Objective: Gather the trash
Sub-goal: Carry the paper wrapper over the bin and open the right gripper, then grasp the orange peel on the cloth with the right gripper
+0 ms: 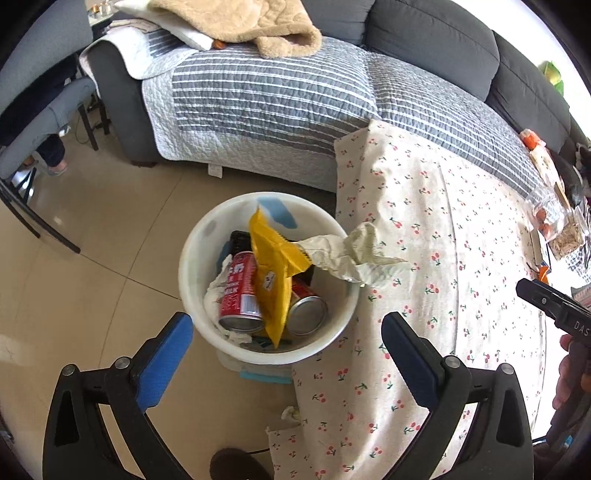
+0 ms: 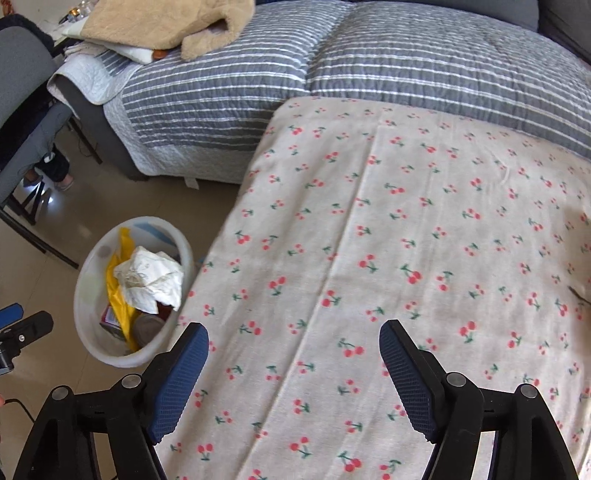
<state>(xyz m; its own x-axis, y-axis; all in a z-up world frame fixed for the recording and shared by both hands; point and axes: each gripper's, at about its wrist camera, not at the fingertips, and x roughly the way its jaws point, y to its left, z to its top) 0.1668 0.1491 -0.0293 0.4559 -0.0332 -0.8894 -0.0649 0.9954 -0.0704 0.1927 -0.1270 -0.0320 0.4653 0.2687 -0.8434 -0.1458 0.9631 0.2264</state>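
A white round bin [image 1: 192, 258] stands on the floor beside the table. It holds a red can [image 1: 240, 295], a second can [image 1: 306, 314], a yellow packet [image 1: 273, 273] and white tissue. A crumpled pale paper [image 1: 351, 254] lies across the bin's rim on the table side. My left gripper [image 1: 288, 321] hangs open above the bin, nothing between its blue pads. In the right wrist view the bin [image 2: 83, 295] is at the left, the crumpled paper [image 2: 151, 277] on top. My right gripper [image 2: 294, 326] is open and empty over the cherry-print cloth [image 2: 369, 240].
A sofa with a striped grey cover [image 1: 277, 92] and a beige blanket [image 1: 240, 22] runs along the back. A grey chair [image 1: 37, 110] and a person's legs [image 1: 51, 151] are at the left. Jars and packets [image 1: 554, 229] crowd the table's right edge. A tissue scrap [image 1: 291, 413] lies on the floor.
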